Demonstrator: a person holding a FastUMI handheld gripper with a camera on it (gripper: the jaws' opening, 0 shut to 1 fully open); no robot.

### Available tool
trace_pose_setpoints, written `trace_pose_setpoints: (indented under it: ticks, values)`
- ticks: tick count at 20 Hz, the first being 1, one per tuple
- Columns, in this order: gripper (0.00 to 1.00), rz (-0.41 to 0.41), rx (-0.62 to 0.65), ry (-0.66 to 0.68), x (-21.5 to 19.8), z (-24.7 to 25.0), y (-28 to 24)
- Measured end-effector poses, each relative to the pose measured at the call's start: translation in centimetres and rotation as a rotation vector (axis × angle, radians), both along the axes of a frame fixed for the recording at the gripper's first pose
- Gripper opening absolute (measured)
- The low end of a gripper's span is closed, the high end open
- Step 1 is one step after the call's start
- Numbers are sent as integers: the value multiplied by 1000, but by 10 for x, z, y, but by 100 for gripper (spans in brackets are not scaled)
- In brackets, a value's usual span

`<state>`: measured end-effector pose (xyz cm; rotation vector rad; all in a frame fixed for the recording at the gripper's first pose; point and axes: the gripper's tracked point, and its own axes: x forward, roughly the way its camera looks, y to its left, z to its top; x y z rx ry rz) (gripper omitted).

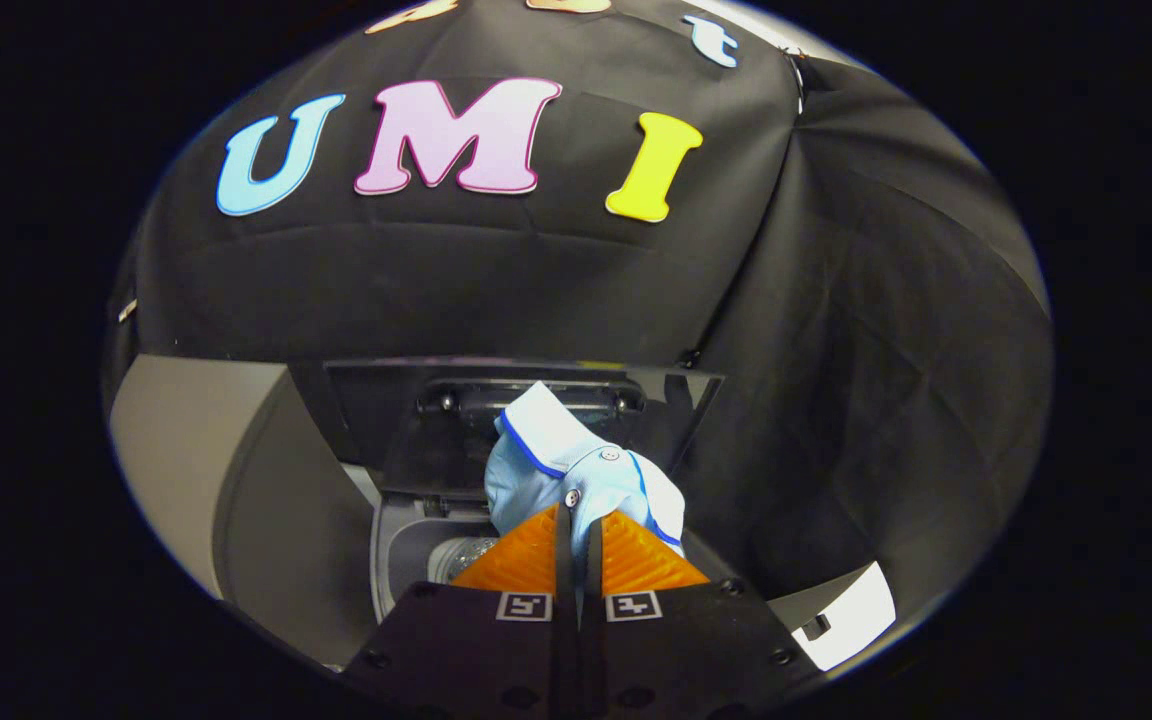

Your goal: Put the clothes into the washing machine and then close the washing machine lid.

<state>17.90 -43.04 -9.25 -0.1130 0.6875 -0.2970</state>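
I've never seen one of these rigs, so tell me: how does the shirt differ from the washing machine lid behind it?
The shirt is light blue with darker trim and buttons; the lid is dark and glossy. The shirt is soft and bunched, pinched in the gripper; the lid is a flat, rigid panel standing open. Both sit above the washer's opening.

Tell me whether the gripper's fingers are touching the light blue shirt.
Touching. The gripper view shows the gripper shut on the light blue shirt, cloth pinched between both fingers, above the washing machine's open tub.

A grey table (176, 440) carries the open washing machine (406, 560).
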Motion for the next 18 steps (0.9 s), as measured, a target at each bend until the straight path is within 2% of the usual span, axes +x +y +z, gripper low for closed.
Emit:
trace_pose_setpoints:
  ticks: [6,18]
  values:
    - [5,57,23,92,0,-80,5]
    - [5,95,113,264,-13,-212,2]
